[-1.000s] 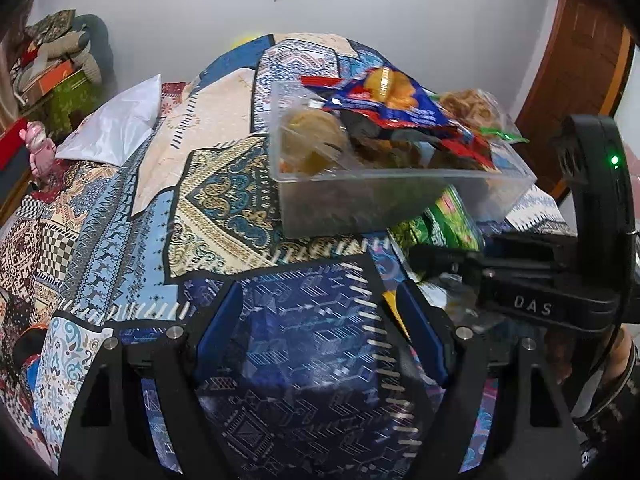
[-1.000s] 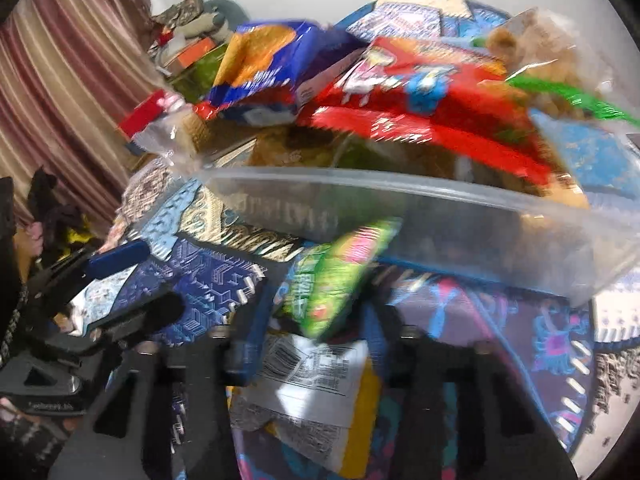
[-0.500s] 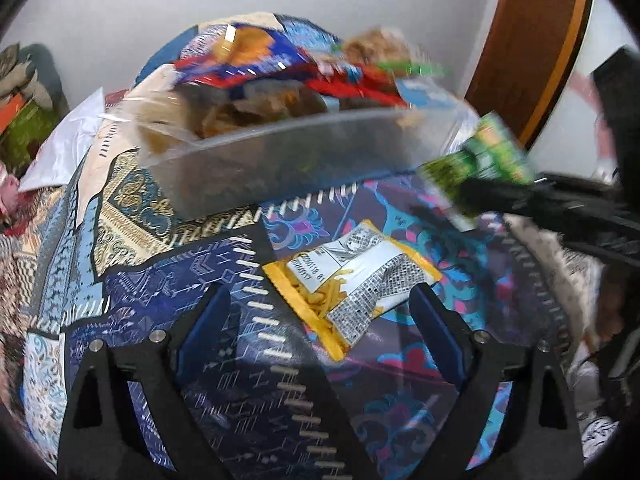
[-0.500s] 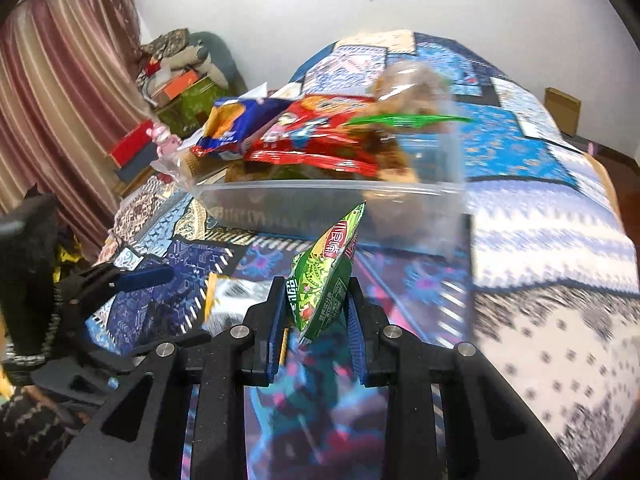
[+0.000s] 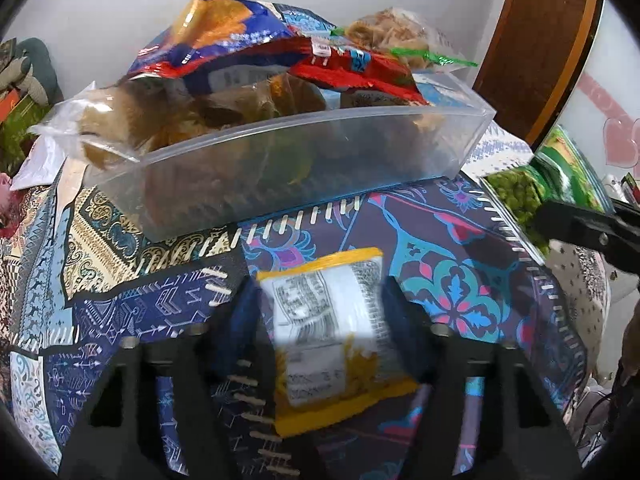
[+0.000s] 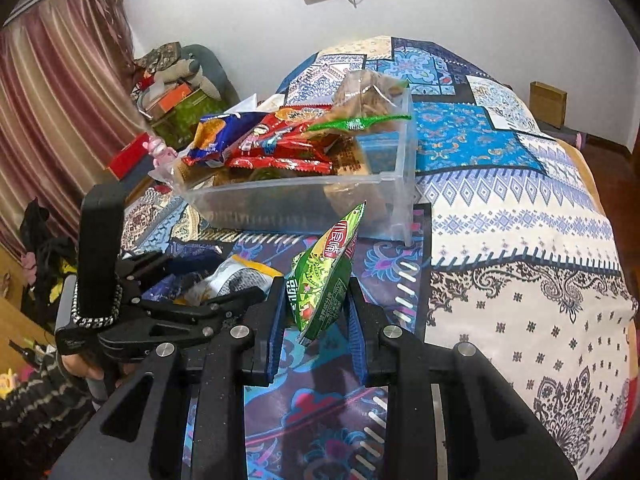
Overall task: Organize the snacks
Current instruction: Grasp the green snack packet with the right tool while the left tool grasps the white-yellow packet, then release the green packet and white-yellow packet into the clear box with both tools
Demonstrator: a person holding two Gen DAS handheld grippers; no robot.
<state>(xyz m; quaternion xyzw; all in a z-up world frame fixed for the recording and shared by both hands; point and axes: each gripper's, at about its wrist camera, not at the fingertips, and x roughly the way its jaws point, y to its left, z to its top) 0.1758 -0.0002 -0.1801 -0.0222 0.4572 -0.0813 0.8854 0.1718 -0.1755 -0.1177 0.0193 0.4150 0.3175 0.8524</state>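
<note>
A clear plastic bin (image 5: 280, 160) piled with snack bags stands on the patterned bedspread; it also shows in the right wrist view (image 6: 304, 200). A yellow and white snack packet (image 5: 332, 332) lies on the bed between the fingers of my left gripper (image 5: 320, 300), whose jaws stand close on both its sides. In the right wrist view the left gripper (image 6: 216, 284) is around this packet (image 6: 236, 276). My right gripper (image 6: 316, 304) is shut on a green snack bag (image 6: 324, 276) and holds it upright above the bed, in front of the bin. The green bag (image 5: 548, 184) shows at right in the left wrist view.
The bin holds a blue and orange bag (image 5: 224, 32), a red bag (image 6: 280, 144) and a clear bag with a green tie (image 6: 368, 100). Boxes and clutter (image 6: 172, 100) lie by the curtain at left. A wooden door (image 5: 536, 40) is behind the bin.
My left gripper has moved forward over the yellow packet and narrowed around it. My right gripper has lifted the green bag and drawn back from the bin.
</note>
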